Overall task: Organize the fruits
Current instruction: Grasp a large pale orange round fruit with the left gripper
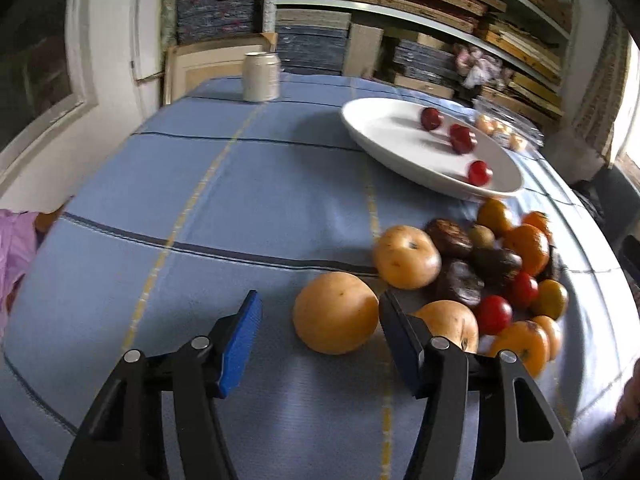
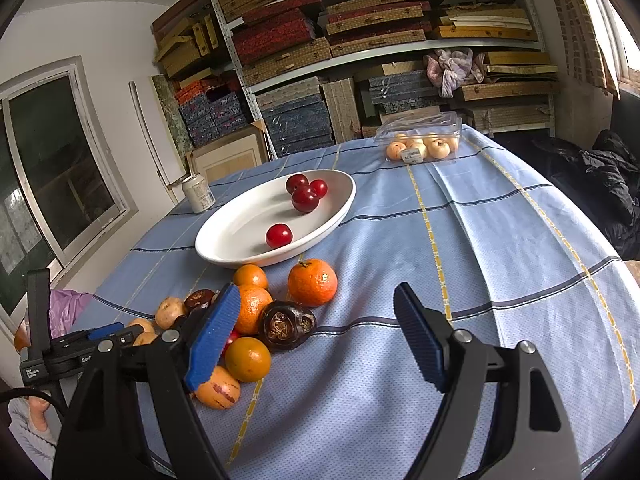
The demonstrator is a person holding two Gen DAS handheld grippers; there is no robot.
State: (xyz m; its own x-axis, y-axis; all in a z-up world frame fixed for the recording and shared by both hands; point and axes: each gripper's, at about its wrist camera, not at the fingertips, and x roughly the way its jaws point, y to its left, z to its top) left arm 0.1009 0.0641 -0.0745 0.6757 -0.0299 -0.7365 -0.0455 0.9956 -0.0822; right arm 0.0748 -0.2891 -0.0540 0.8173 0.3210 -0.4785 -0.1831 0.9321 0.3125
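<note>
Downward, left gripper (image 1: pixel 320 328) astride yellow fruit (image 1: pixel 335 312)

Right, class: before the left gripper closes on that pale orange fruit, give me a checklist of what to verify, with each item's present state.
1. Fruit between the left gripper fingers: ok.
2. Pads pressing on it: not ok, a gap shows on the left side; the right side is unclear.
3. Neighbouring fruit clear of the right finger: cannot tell, it sits just behind.
4. White dish has room: ok, only four red fruits.
5. Right gripper out of the way: ok, open and holding nothing.
</note>
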